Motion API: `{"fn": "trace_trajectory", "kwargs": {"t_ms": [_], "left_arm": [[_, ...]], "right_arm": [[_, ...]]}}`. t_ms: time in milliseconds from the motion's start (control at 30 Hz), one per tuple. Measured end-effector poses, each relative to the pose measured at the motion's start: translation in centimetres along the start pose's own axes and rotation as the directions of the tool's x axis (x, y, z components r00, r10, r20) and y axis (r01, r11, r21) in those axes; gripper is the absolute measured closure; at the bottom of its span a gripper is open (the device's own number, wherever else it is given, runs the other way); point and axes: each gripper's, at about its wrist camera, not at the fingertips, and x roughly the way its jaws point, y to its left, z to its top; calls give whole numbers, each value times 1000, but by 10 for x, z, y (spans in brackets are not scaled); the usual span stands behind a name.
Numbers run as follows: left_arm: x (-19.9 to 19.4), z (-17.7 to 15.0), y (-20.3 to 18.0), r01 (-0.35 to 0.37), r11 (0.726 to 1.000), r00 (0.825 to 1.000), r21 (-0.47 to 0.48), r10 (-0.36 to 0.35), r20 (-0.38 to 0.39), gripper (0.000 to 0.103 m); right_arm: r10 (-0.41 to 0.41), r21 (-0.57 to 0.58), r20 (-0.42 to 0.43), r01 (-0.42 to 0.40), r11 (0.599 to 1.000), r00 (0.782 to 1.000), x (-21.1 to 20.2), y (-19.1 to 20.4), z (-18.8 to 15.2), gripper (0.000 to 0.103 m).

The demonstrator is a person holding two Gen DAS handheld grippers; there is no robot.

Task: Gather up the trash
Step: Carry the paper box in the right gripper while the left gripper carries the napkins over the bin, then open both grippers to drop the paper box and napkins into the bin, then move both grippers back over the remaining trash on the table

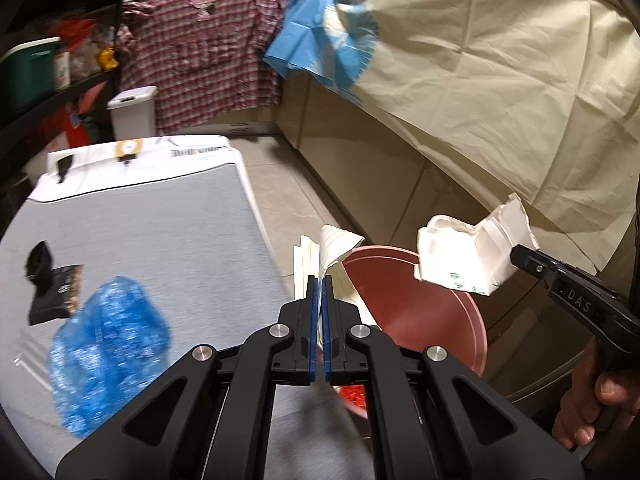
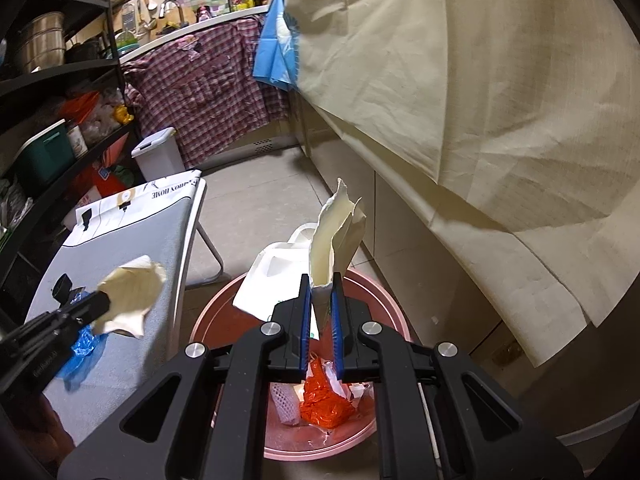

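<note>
A grey ironing board (image 1: 160,240) fills the left of both views, its near end cut off by the frame. Beside it on the floor stands a pink bin (image 2: 384,304), its rim partly hidden by the gripper bodies; inside lie orange plastic (image 2: 324,404) and pale scraps too small to identify. On the board rests a crumpled blue plastic bag (image 1: 108,352), blurred, with a dark packet (image 1: 54,292) just beside it whose label is unreadable. The right gripper (image 2: 321,284) clamps a torn white paper carton (image 2: 280,276) over the bin. The left gripper (image 1: 320,284) is closed on a folded sheet of lined paper (image 1: 334,246), held at the bin's edge nearest the board; its lower part is hidden behind the fingers.
</note>
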Motion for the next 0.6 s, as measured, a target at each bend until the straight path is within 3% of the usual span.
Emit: {"fn": "trace_trajectory", "kwargs": {"t_ms": [367,467,600], "left_arm": [[35,-3,-25,86,996,994,30,-83,-76,98],[37,-5,-24,96,995,992,22,-94,-86,87],[30,-6,-21,103,995,992,16,-101,-78,85]], "right_arm": [[-13,8,-7,13,1000,1000,13,0,1,89],[-15,11,-10,15,1000,1000,14,0,1,81],[-12,-3,-8,12,1000,1000,17,3,2,72]]}}
